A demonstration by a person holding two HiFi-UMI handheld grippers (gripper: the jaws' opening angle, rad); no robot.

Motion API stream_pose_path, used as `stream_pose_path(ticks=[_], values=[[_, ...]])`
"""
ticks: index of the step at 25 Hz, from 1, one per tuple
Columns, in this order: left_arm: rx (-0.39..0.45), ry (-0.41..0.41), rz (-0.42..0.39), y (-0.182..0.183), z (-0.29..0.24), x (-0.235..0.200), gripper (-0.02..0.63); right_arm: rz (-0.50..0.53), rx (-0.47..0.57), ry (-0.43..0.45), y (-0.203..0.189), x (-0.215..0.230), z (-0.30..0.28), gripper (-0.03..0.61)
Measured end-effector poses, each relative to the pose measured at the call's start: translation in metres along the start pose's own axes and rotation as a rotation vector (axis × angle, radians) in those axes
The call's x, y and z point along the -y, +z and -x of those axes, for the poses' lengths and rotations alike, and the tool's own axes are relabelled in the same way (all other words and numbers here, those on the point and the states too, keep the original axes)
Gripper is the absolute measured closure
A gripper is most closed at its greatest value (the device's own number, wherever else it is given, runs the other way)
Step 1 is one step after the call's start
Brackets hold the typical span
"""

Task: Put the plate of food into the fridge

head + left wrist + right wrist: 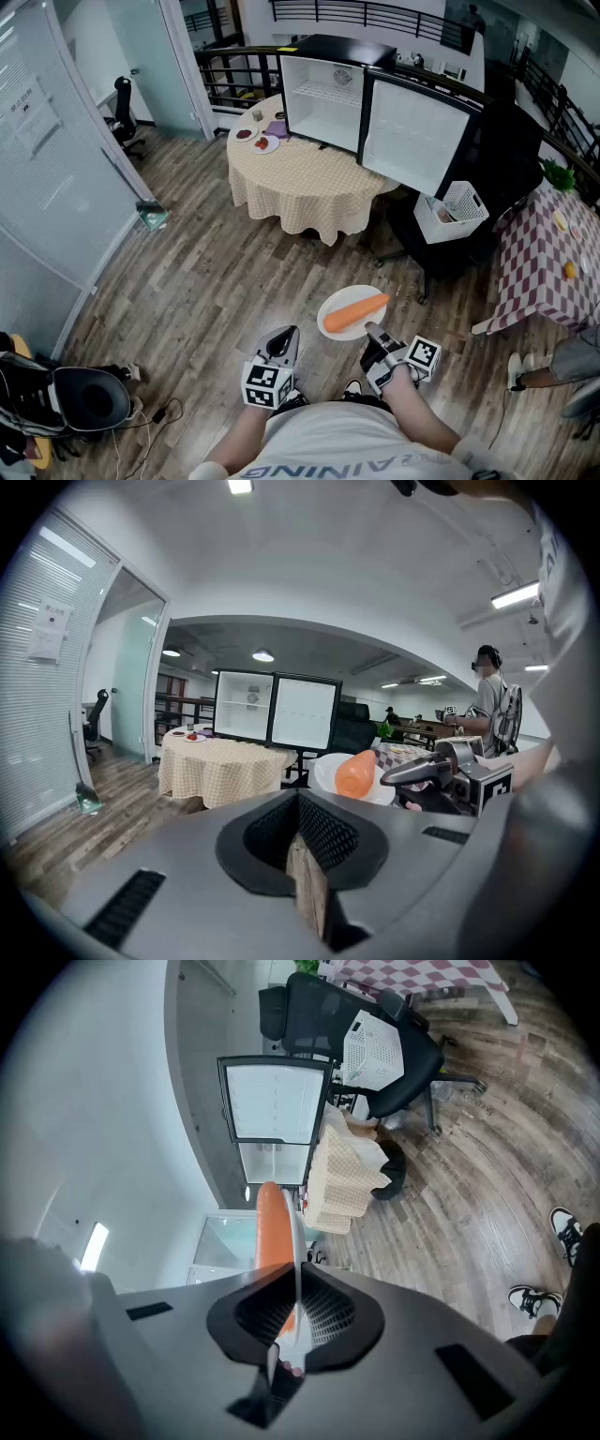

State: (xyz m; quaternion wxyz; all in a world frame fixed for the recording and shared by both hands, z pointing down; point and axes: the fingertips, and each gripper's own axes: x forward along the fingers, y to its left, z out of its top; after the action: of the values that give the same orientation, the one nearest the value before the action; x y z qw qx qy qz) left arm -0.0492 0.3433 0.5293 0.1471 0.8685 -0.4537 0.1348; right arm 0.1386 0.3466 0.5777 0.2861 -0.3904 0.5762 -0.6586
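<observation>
- The right gripper has its jaws pinched tight on the rim of the white plate. The plate sticks out in front of the person, up in the air above the wooden floor.
- The plate looks about flat, likely so the carrot lying on it does not roll off.
- The left gripper has its jaws closed with nothing in them. It hangs beside the plate and does not touch it.
- The small fridge stands far off on the round table. Its door is wide open, so the plate can go straight in.
- The plate is not in the fridge yet and must be carried over.
</observation>
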Motion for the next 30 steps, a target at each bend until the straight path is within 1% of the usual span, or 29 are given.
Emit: stream_pose_path(ticks=[7,14,22,30], values=[[0.001,-0.008,0.011,0.005,0.0,0.001,0.606,0.005,0.001,-0.001,0.001,-0.004,0.001,0.545],[-0.006,-0.011,0.02,0.0,0.003,-0.001,0.606,0.021,-0.003,-0.004,-0.003,-0.005,-0.006,0.545],[-0.006,0.006,0.041,-0.006,0.014,-0.02,0.606,0.018,-0.007,0.002,-0.015,-0.007,-0.018,0.545],[0.009,0.009,0.063,-0.013,0.032,-0.045,0.606,0.012,-0.006,-0.002,-0.041,-0.006,-0.034,0.545]])
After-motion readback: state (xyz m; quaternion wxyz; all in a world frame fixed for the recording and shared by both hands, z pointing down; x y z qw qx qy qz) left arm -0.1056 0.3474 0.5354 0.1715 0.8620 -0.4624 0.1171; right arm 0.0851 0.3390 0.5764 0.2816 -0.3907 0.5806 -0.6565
